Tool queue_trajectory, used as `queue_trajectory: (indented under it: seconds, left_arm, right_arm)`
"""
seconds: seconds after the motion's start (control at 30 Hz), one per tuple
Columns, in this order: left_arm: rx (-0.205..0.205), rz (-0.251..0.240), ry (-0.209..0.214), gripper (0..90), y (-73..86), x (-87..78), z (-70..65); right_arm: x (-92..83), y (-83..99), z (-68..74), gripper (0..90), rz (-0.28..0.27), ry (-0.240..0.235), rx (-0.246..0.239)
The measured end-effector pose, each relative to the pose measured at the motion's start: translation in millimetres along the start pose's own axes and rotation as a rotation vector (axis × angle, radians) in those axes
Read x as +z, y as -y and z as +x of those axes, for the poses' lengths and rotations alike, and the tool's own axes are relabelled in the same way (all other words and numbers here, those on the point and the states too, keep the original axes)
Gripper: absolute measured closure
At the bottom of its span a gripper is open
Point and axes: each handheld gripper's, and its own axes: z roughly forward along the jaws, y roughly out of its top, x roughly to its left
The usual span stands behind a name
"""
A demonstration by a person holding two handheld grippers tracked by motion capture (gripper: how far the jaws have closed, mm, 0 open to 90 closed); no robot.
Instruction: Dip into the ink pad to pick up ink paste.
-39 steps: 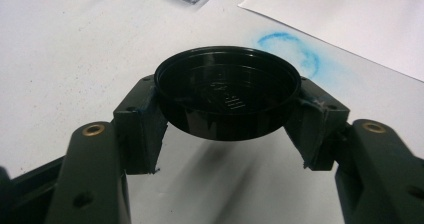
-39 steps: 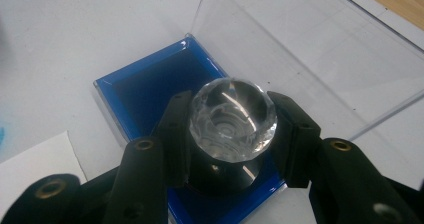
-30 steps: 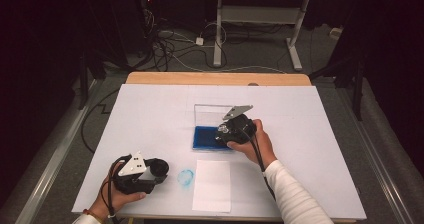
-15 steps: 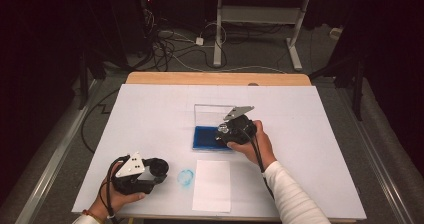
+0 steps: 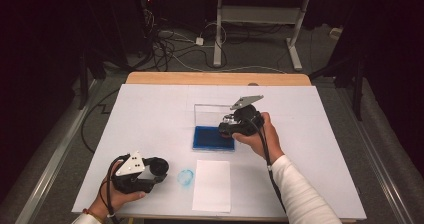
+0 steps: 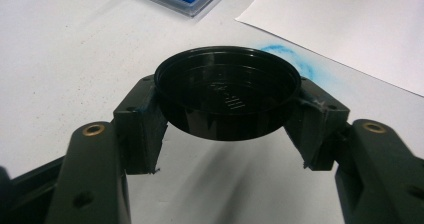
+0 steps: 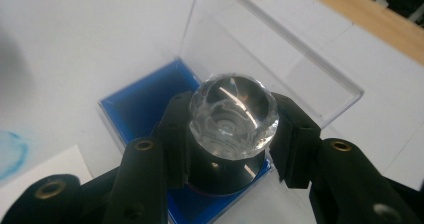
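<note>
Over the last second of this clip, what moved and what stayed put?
The right gripper, shut on the stamp with the faceted clear knob, has lifted slightly over the blue ink pad; the shift is small in the high view. The left gripper stayed put, shut on the black lid. Paper and blue smudge are unchanged.

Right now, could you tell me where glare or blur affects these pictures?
Right gripper view: bright reflections on the faceted clear knob of the stamp and a sheen on the clear hinged lid. Left gripper view: soft highlights inside the round black cap; near jaws blurred. High view: white table bright, surroundings dark.
</note>
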Motion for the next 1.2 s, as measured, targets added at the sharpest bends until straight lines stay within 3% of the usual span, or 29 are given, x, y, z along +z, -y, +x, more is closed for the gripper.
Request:
queue_trajectory:
  seconds: [0.23,0.53,1.2]
  left_arm:
    - [0.004,0.000,0.001,36.8,-0.5,-0.1,0.1]
    - [-0.006,0.001,-0.012,36.7,0.4,-0.4,1.3]
    - [0.004,0.021,-0.019,36.7,1.2,1.9,0.7]
  right_arm:
    - [-23.7,-18.2,5.3,56.8,-0.035,-0.003,-0.031]
    - [-22.9,-21.2,9.5,56.8,-0.029,-0.005,-0.051]
    - [25.3,8.9,10.1,56.9,0.053,-0.027,-0.030]
